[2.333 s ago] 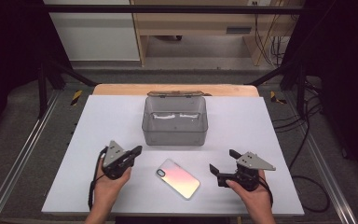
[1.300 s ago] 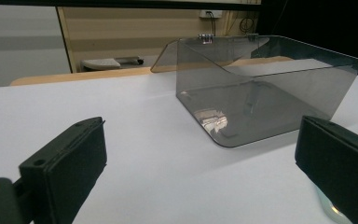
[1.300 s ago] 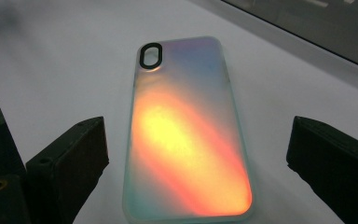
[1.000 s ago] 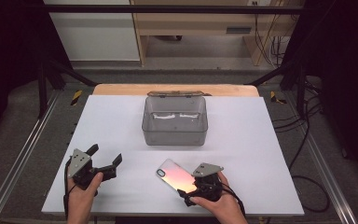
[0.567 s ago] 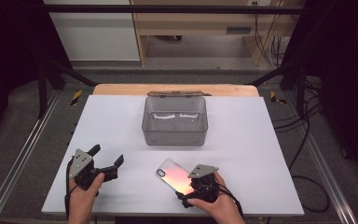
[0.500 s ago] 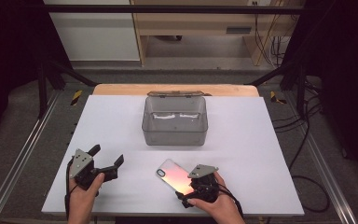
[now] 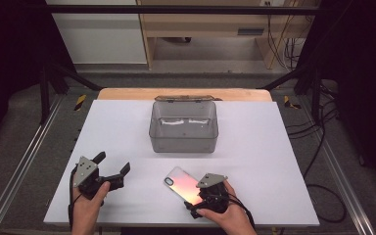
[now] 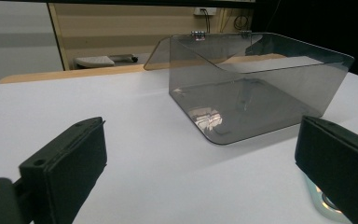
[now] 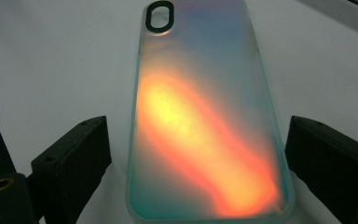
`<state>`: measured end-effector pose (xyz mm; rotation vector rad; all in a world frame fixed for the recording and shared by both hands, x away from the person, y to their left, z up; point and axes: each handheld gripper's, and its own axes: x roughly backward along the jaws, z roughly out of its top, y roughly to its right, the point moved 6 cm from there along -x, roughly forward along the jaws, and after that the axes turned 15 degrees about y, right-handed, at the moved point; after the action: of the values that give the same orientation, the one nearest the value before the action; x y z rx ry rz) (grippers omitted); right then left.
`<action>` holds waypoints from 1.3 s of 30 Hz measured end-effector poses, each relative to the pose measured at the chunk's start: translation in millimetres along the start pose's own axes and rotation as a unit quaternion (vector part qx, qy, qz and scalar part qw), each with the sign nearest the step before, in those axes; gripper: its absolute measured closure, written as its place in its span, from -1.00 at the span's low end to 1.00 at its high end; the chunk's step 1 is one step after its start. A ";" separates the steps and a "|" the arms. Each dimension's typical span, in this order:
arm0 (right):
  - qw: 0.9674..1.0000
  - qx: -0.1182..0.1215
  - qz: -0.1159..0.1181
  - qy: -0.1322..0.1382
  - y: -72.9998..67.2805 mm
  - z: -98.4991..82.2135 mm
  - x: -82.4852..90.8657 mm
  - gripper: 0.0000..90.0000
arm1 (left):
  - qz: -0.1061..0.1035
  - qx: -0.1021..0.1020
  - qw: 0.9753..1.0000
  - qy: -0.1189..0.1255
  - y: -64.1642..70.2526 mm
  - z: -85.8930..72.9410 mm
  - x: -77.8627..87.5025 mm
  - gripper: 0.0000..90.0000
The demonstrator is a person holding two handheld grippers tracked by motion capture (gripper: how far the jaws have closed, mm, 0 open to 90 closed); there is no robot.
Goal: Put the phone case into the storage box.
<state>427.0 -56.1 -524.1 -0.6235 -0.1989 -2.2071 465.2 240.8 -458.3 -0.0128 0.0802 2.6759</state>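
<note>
Right claw (image 7: 194, 204): spread wide and low at the near end of the flat, iridescent orange-and-teal phone case (image 7: 185, 185); in the right gripper view its black jaws stand one on each side of the case's near end (image 9: 205, 121), with a gap of white surface showing at both sides, so nothing is pinched.
Phone case: lies flat on the white bench (image 7: 274, 147), near its front edge and a little right of centre, set at a slant with the oval camera cutout at the far-left end; near the box, on the person's side of it.
Left claw (image 7: 112, 163): spread, holding nothing, near the front left part of the bench, well apart from the case; in the left gripper view its jaws frame bare white surface, with the box beyond (image 8: 261, 93).
Smoky transparent plastic box (image 7: 184, 126): stands upright at mid-bench toward the far side, its hinged lid tipped open at the back.
Hands: the right hand (image 7: 225, 218) and the left hand (image 7: 85, 210) come in from the near edge, each gripping its tool.
</note>
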 end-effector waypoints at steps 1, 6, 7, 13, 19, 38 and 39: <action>1.000 0.001 0.000 -0.001 0.0 -0.2 -0.2 -0.83 | 0.001 0.000 1.000 0.000 -0.1 0.0 0.0 -0.95; 1.000 0.003 -0.003 -0.003 0.4 -1.4 -1.2 -0.80 | -0.001 0.000 1.000 0.001 0.1 0.2 0.0 -0.95; 1.000 0.003 -0.003 -0.004 0.4 -1.6 -1.3 -0.80 | -0.001 0.000 1.000 0.001 0.2 0.2 0.0 -0.95; 1.000 0.008 -0.003 -0.006 0.5 -2.6 -2.0 -0.78 | -0.002 -0.001 1.000 0.001 0.8 0.4 0.1 -0.95; 1.000 0.010 -0.006 -0.007 0.7 -2.7 -2.1 -0.76 | -0.003 0.000 1.000 0.000 1.2 0.1 -0.1 -0.95; 1.000 0.025 -0.016 -0.009 1.3 -3.5 -1.2 -0.62 | -0.006 -0.002 1.000 -0.002 3.2 -0.5 -0.7 -0.95; 1.000 0.025 -0.016 -0.009 1.4 -3.5 -1.3 -0.62 | -0.006 -0.002 1.000 -0.002 3.5 -0.5 -0.7 -0.95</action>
<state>427.5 -57.4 -527.8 -0.6177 -0.2745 -2.2199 464.3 237.3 -458.5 -0.0085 0.0740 2.6636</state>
